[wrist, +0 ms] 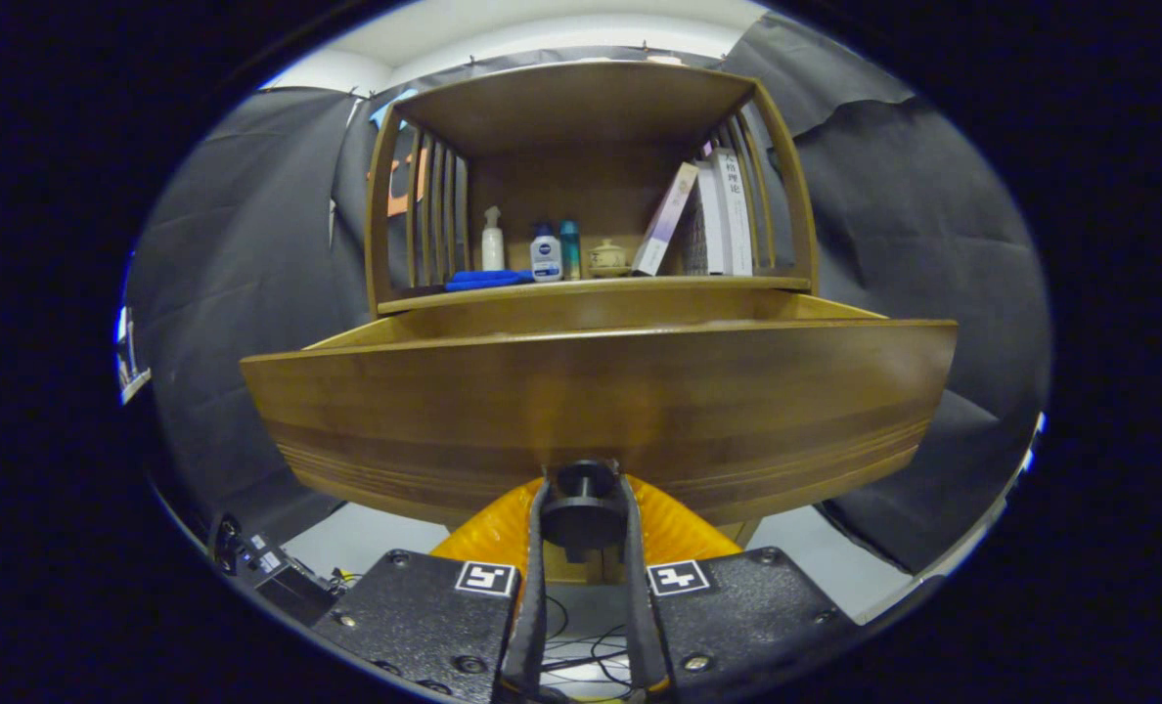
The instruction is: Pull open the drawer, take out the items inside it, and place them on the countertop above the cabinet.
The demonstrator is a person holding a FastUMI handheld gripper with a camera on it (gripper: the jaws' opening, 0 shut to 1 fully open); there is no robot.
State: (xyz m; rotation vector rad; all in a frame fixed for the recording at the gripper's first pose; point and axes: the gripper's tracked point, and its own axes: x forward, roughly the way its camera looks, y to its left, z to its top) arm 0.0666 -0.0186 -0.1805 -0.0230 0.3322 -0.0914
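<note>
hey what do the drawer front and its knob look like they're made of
Drawer front: looks like wood with a smooth, slightly glossy varnish; grain bands and a soft sheen show. Knob: dark, matte, round, possibly plastic or painted metal; hard to tell. The gripper has both fingers closed on it.

We see the wooden worktop (591, 286) above the drawer carrying a blue cloth (486, 280), a white spray bottle (492, 241), two small bottles (546, 254), a little lidded pot (606, 258) and leaning books (708, 210).

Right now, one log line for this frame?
phase: pulling drawer | gripper: shut on drawer knob | drawer: pulled out, contents hidden | countertop: bottles, blue cloth, books | next: likely release, reach in
</note>
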